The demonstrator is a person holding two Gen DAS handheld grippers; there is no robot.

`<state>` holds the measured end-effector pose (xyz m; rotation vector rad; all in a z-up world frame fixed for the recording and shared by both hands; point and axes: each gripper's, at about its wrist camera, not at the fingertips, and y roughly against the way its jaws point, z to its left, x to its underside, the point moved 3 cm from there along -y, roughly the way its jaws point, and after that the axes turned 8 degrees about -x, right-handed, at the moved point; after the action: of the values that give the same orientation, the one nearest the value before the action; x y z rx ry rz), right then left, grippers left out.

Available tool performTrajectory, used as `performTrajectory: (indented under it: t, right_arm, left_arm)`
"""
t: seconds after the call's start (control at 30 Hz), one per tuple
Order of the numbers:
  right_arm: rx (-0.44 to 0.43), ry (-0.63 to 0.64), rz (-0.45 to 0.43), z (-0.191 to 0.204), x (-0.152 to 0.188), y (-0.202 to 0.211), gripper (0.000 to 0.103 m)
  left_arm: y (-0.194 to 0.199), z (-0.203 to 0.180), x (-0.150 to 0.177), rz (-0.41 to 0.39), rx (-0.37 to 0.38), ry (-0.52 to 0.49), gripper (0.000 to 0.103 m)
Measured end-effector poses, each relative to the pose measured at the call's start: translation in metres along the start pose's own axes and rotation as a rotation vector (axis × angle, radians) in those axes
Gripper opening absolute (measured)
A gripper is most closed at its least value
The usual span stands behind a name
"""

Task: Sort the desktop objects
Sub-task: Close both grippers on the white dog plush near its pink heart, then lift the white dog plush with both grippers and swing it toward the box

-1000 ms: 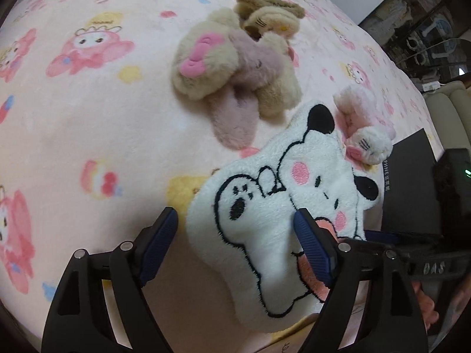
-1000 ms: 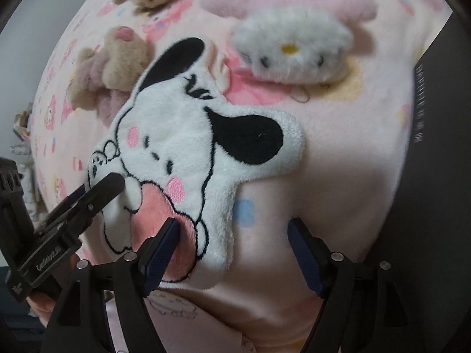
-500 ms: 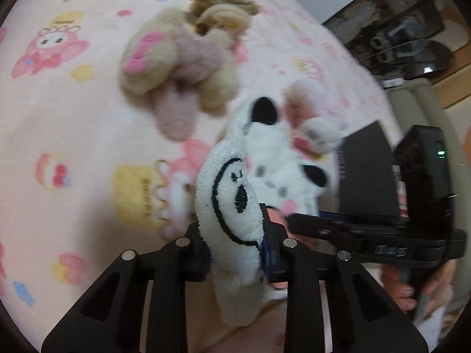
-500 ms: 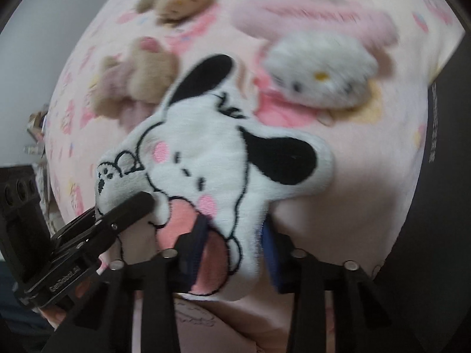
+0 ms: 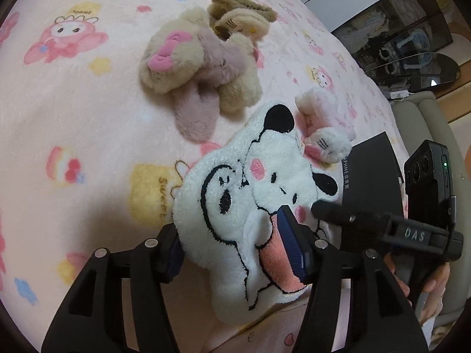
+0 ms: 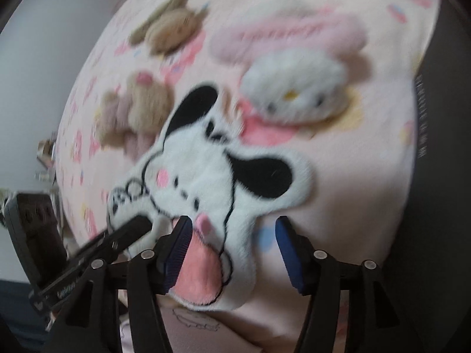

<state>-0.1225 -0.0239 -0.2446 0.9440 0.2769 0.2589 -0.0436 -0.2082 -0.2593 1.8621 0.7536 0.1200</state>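
Note:
A flat white plush dog face [image 5: 259, 194] with black ears and a pink tongue lies on the pink blanket near its front edge; it also shows in the right wrist view [image 6: 212, 176]. My left gripper [image 5: 235, 235] is open, its fingers on either side of the dog's left part. My right gripper [image 6: 232, 244] is open, its jaws astride the dog's lower right edge. A beige and mauve plush [image 5: 200, 67], a tan bear plush [image 5: 238, 14] and a white kitty plush [image 5: 326, 144] lie behind the dog.
A pink cartoon-print blanket [image 5: 73, 117] covers the surface. A black box [image 5: 371, 173] lies at the right edge. A long pink plush [image 6: 288, 38] lies behind the kitty plush [image 6: 297, 91]. Furniture and a sofa stand beyond, at the right.
Both grippers had shut on the dog plush half a second ago, bunching it up. Now both have opened and the plush lies flat again.

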Motion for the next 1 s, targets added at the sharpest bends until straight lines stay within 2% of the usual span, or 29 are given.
performTrajectory:
  t: [0.07, 0.1, 0.17, 0.3, 0.43, 0.5, 0.57, 0.67, 0.77, 0.8, 0.83, 0.87, 0.97, 1.0]
  right_arm:
    - [0.014, -0.004, 0.016, 0.001, -0.001, -0.004, 0.060]
    - [0.027, -0.019, 0.057, -0.006, 0.010, -0.013, 0.060]
    - [0.018, -0.058, 0.124, -0.017, 0.007, -0.022, 0.060]
    - [-0.056, -0.092, 0.111, -0.018, 0.014, -0.019, 0.060]
    - [-0.067, -0.044, 0.061, -0.009, 0.018, -0.011, 0.060]
    - [-0.065, -0.045, 0.028, -0.008, 0.018, -0.008, 0.060]
    - [-0.064, -0.061, 0.012, -0.009, 0.017, -0.008, 0.061]
    - [-0.044, -0.063, 0.028, -0.016, 0.008, -0.005, 0.062]
    - [-0.031, -0.052, 0.083, -0.020, 0.004, -0.011, 0.062]
    - [-0.048, -0.037, 0.105, -0.018, 0.004, -0.015, 0.059]
    - [-0.062, -0.015, 0.125, -0.015, 0.006, -0.018, 0.053]
    - [-0.068, 0.008, 0.137, -0.012, 0.007, -0.019, 0.035]
    - [-0.085, 0.072, 0.125, -0.002, 0.015, -0.014, 0.020]
    - [-0.119, 0.064, 0.109, -0.001, 0.017, -0.009, 0.016]
  left_arm:
    - [-0.005, 0.003, -0.001, 0.020, -0.001, 0.014, 0.059]
    - [-0.008, 0.002, -0.002, 0.032, 0.004, 0.016, 0.059]
    - [-0.010, -0.003, -0.001, 0.061, 0.010, 0.006, 0.059]
    - [0.001, -0.009, -0.002, 0.047, 0.060, 0.022, 0.060]
    - [0.013, 0.004, -0.008, -0.034, -0.036, 0.039, 0.060]
    - [0.010, 0.012, -0.011, -0.034, -0.060, 0.051, 0.060]
    - [0.005, 0.018, -0.010, -0.012, -0.050, 0.065, 0.062]
    - [-0.001, 0.020, -0.009, -0.003, -0.055, 0.059, 0.065]
    - [-0.006, 0.016, -0.011, 0.000, -0.050, 0.053, 0.067]
    - [-0.007, 0.013, -0.011, 0.006, -0.051, 0.044, 0.063]
    - [-0.009, 0.008, -0.010, 0.013, -0.051, 0.024, 0.044]
    - [-0.009, 0.000, -0.009, 0.019, -0.056, -0.001, 0.027]
    - [0.003, -0.024, -0.003, -0.022, -0.120, -0.094, 0.015]
    - [0.007, -0.034, -0.002, -0.028, -0.118, -0.123, 0.015]
